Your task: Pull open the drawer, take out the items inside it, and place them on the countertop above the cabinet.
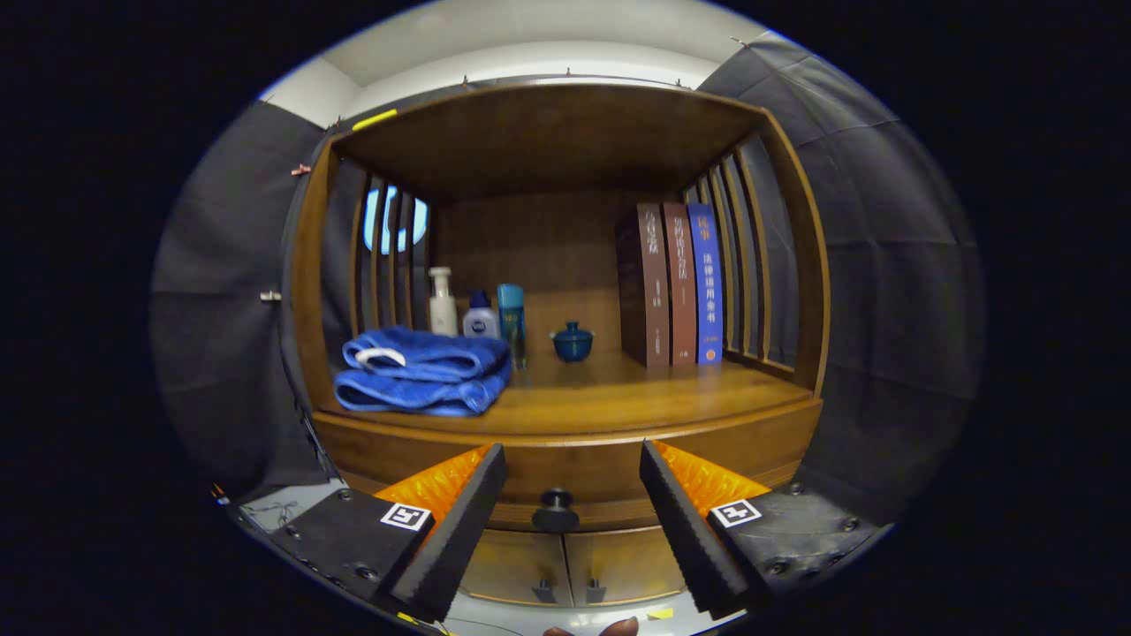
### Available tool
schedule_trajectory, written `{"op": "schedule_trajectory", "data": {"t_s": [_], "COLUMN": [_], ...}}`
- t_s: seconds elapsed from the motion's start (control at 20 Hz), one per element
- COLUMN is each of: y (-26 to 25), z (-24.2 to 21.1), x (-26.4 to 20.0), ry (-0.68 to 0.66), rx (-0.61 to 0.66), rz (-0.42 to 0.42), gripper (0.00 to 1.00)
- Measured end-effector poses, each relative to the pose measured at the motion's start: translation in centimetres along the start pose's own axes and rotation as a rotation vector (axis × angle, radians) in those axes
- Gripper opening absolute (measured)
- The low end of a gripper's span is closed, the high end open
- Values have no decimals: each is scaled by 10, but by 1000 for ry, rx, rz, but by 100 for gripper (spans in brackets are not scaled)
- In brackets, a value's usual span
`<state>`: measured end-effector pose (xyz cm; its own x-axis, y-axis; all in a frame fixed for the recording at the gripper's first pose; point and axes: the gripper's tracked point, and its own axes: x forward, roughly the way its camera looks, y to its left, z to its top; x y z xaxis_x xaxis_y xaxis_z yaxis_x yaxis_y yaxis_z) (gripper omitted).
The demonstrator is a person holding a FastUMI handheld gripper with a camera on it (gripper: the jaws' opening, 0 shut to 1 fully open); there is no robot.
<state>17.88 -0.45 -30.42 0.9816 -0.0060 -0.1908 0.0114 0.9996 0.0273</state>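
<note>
A wooden cabinet stands ahead of me, with its drawer front (574, 468) closed under the countertop (618, 397). A dark round knob (555, 505) sits at the drawer's middle, between my two fingers and a little beyond them. My gripper (573, 468) is open, and its black fingers (459, 521) stand wide apart on either side of the knob, touching nothing. The drawer's contents are hidden.
On the countertop lie folded blue towels (420, 371) at the left, three bottles (482, 314) behind them, a small blue lidded cup (573, 340) in the middle and three upright books (676, 283) at the right. Slatted side walls enclose the shelf. Two lower doors (565, 565) sit under the drawer.
</note>
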Motion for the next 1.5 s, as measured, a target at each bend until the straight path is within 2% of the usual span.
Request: {"op": "schedule_trajectory", "data": {"t_s": [0.3, 0.35, 0.4, 0.6, 0.65, 0.75, 0.85, 1.0, 1.5], "y": [7, 13, 15, 18, 20, 15, 17, 16, 12], "z": [-62, -69, -76, -85, -84, -86, -84, -85, -92], "x": [25, 31, 33, 40, 40, 42, 38, 31, -52], "ry": [113, 129, 148, 164, 154, 145, 149, 168, 182], "rx": [14, 21, 22, 12, -2, -40, -46, -2, 40], "rz": [1, 3, 3, -19, -26, -31, -20, -21, -13], "gripper": [99, 96, 84, 54, 54, 47, 34, 33, 33]}}
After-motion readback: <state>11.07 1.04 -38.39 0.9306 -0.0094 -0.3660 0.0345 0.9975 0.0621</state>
